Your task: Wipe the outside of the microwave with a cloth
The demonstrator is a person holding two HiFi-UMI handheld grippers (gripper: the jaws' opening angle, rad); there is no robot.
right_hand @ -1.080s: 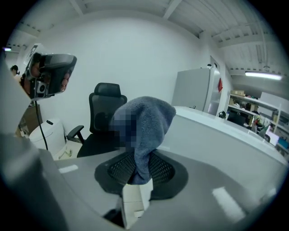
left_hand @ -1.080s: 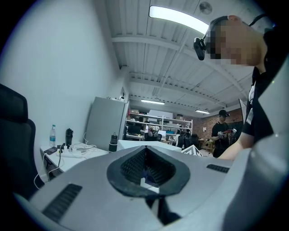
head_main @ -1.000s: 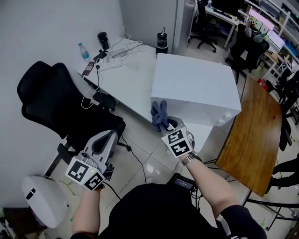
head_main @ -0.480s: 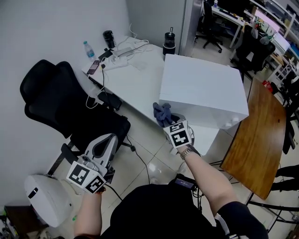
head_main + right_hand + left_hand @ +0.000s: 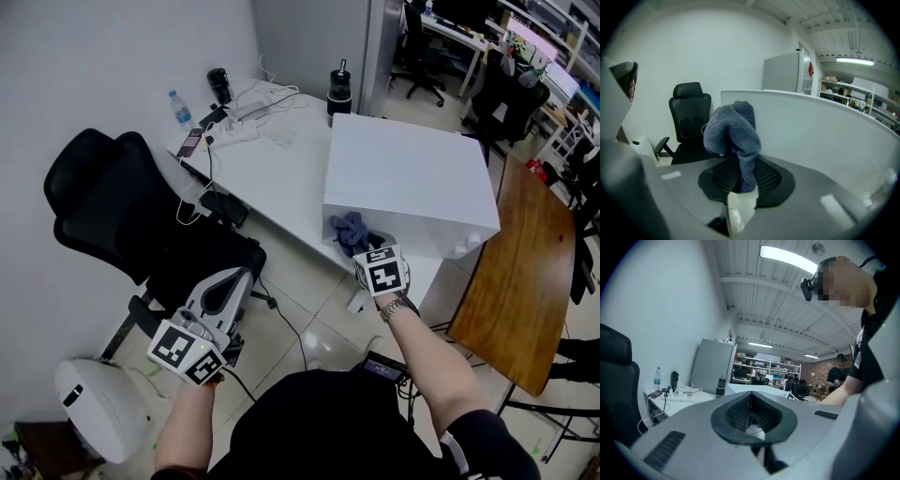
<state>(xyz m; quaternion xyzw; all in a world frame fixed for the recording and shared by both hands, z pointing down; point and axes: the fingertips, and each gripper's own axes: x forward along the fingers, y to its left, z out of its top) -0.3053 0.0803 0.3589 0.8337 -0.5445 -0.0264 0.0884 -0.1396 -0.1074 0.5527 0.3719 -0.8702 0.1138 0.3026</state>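
Now, microwave (image 5: 412, 178): white box on desk (image 5: 272, 173), near wall facing the cloth
Left gripper (image 5: 751, 412): jaws together, empty, well apart from microwave
Right gripper (image 5: 740, 177): jaws clamped on cloth's lower fold
Cloth (image 5: 733, 133): blue, soft, light, floppy, likely to bunch; just beside microwave's wall, contact unclear; best pinched at a thick fold

I see even, cool indoor light from overhead; a ceiling tube (image 5: 787, 258) glares white in the left gripper view. The microwave (image 5: 408, 178) top reads bright, not blown out; shadows on the floor (image 5: 300, 309) are faint. Both gripper views bend hard inside dark round edges. The head view is sharp.
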